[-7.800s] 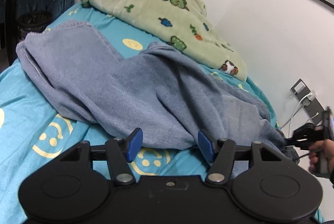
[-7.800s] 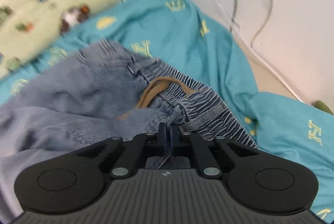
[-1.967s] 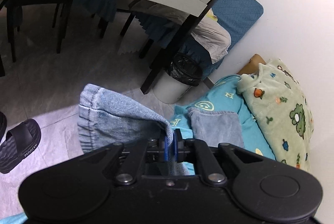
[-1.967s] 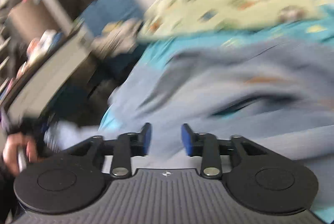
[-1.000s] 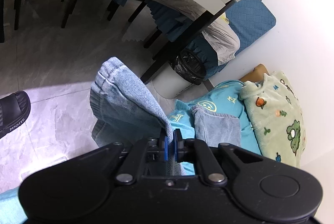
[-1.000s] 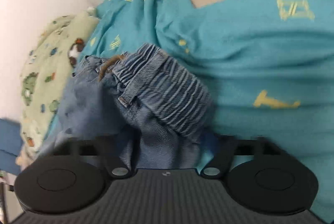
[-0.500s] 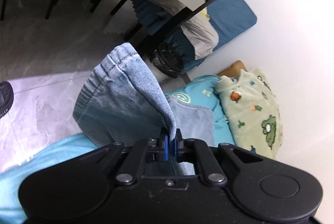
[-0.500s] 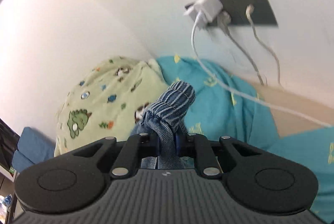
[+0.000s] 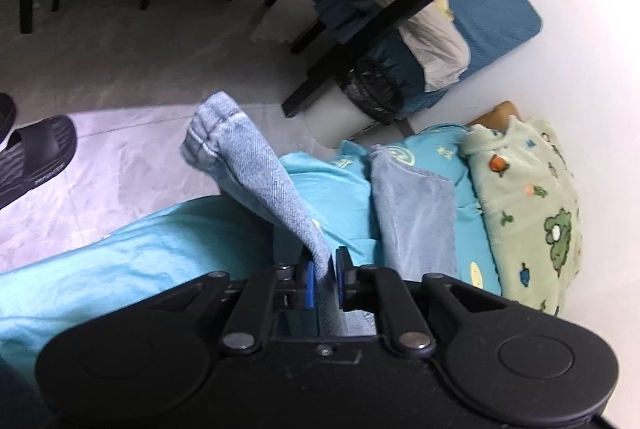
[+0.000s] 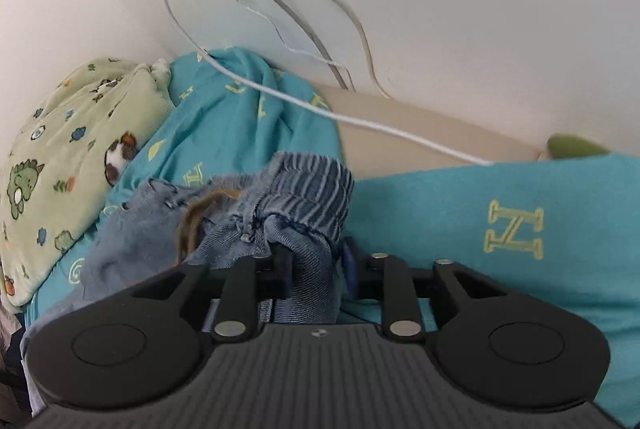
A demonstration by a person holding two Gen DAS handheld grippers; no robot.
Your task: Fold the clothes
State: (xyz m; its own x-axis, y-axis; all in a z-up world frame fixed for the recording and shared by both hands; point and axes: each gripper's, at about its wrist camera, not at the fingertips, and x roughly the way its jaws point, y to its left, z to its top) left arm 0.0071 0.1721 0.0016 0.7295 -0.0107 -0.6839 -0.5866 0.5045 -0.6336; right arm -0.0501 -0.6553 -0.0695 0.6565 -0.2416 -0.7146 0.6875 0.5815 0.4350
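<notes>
Holding: the left hand-held gripper (image 9: 323, 275) pinches a leg hem of the jeans (image 9: 256, 165). Its jaws have just been easing open a little, with denim filling the narrow gap between them.
Right side: the right hand-held gripper (image 10: 316, 263) stands apart. Its jaws have just been opening, and the bunched elastic waistband sits loose between them, seemingly clear of the right pad.
Where the jeans are: stretched along the bed (image 9: 140, 253). The hem stands up at centre frame in the left view, and the waistband is heaped at centre in the right view.
Handling: soft, limp and fairly heavy denim, likely to sag and drag rather than slip. The stitched hem and gathered waistband look like the firmest places to grip.
Edges: the bed's rim runs across lower left in the left view, with the floor (image 9: 120, 69) beyond it, so a dropped hem could slide off.
Obstacles: the blanket (image 9: 532, 197) lies at right, just beside the denim. In the right view, cables (image 10: 280, 93) hang down the wall onto the bed above the waistband and could snag.
Room: bare sheet at lower right of the right view looks open enough for laying the fold.
</notes>
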